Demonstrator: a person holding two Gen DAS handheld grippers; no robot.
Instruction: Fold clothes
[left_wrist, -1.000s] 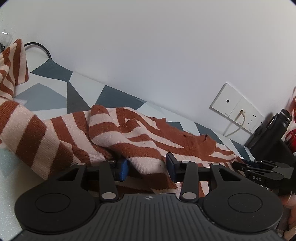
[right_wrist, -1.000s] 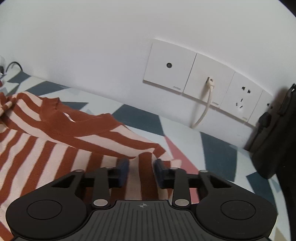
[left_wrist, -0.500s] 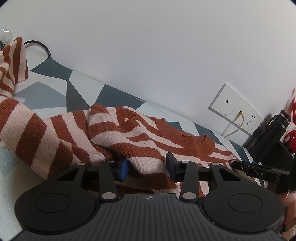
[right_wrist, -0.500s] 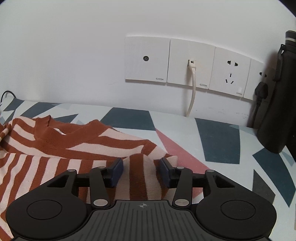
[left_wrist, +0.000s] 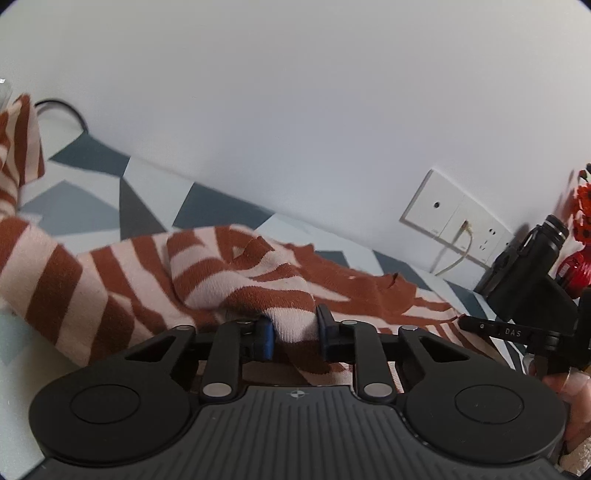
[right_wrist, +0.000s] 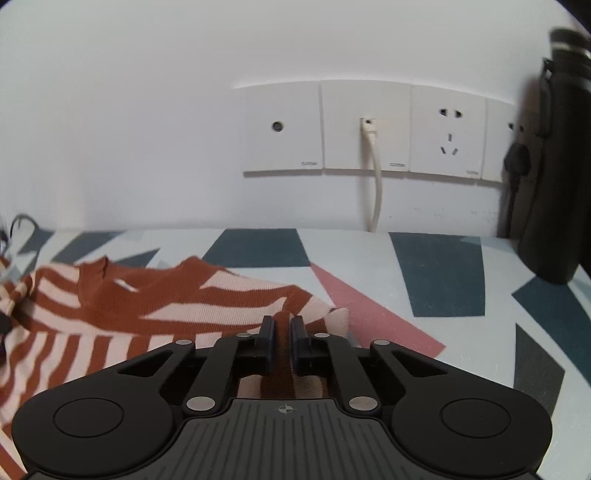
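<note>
A rust-and-cream striped sweater (left_wrist: 221, 273) lies rumpled on the patterned tablecloth (left_wrist: 85, 210), one sleeve rising at the far left. My left gripper (left_wrist: 294, 330) is closing, and its blue pads pinch a raised fold of the sweater between them. In the right wrist view the sweater (right_wrist: 129, 306) spreads to the left, collar towards the wall. My right gripper (right_wrist: 282, 332) is shut on the sweater's shoulder corner, with a thin rust strip squeezed between the pads. The right gripper's body (left_wrist: 517, 332) and a hand (left_wrist: 576, 387) show at the left view's right edge.
A row of wall sockets (right_wrist: 365, 129) with a white cable (right_wrist: 376, 184) is straight ahead. A black bottle in a pouch (right_wrist: 554, 166) stands at the right by the wall, red items (left_wrist: 576, 266) behind it. A black cable (left_wrist: 62, 107) loops at the far left.
Both grippers have narrowed on the sweater: the left pads now pinch a fold, the right pads have clamped onto the shoulder corner. The right view has rolled level and shifted towards the sockets.
</note>
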